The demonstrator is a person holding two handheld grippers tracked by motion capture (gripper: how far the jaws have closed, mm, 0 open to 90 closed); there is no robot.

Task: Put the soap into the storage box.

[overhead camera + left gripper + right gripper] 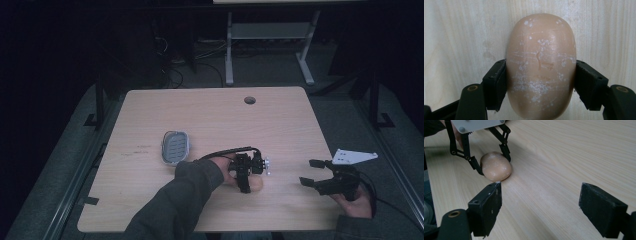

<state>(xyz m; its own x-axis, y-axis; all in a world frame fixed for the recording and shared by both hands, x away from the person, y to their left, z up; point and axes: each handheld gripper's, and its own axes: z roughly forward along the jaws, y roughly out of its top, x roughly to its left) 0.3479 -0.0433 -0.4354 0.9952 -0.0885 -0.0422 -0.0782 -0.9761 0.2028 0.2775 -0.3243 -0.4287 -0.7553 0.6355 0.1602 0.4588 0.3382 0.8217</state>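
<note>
Grey soap dish (175,147) on table (210,115)

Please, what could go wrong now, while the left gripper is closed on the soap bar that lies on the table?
The soap bar is rounded and smooth, and the left gripper pinches only its curved sides, so it may squirt out when lifted. It also still rests on the table, so a tilted lift could drag it.

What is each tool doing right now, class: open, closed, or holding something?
Left tool: closed on the peach-coloured oval soap bar lying on the pale wooden table.
Right tool: open, holding nothing.
</note>
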